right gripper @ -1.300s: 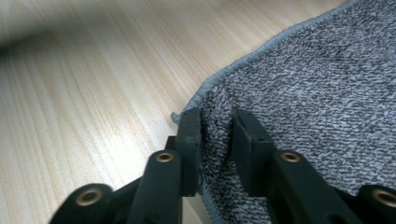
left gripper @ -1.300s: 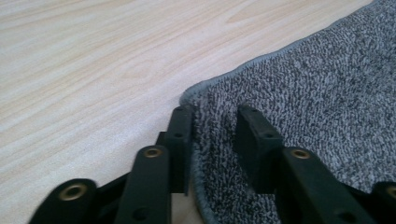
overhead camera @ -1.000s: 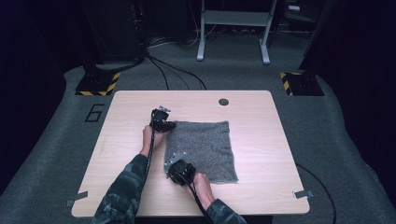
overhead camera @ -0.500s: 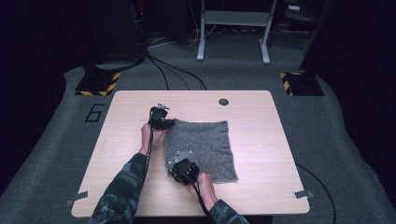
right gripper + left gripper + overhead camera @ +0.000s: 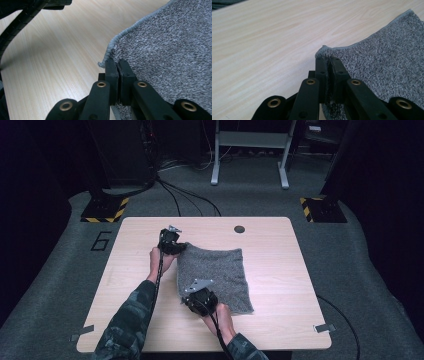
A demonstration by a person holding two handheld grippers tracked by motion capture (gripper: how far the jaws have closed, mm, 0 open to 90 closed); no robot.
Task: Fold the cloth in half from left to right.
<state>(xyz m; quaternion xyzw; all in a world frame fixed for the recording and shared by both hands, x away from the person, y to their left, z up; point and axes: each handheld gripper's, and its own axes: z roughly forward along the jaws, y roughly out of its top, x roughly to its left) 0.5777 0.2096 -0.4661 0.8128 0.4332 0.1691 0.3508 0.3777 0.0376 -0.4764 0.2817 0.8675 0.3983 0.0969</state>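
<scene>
Nearest the person, toward the tabletop's [image 5: 135,320] near edge, the right gripper [image 5: 192,295] has its jaws clamped tight on the near left corner of the grey towel [image 5: 220,275]. The right gripper view shows that corner pinched between the two black jaws, its hemmed edge curling up off the wood. Farther off, the left gripper [image 5: 177,247] is clenched on the far left corner in the same way; the left gripper view shows a fold of cloth squeezed between its jaws and a small peak of fabric standing above them.

The towel lies around the middle of the tabletop, its right half flat, its left edge drawn up between the two grips.

It looks light, soft and wholly limp: a knitted or terry weave that will sag and drape from wherever it is held, with no stiffness to keep its shape. The rough pile should give the jaws good purchase, so slipping seems unlikely. The hemmed corners are the sensible hold, since two on one edge keep that edge straight.

Beyond it, near the far edge, is a round dark hole [image 5: 239,229].
</scene>
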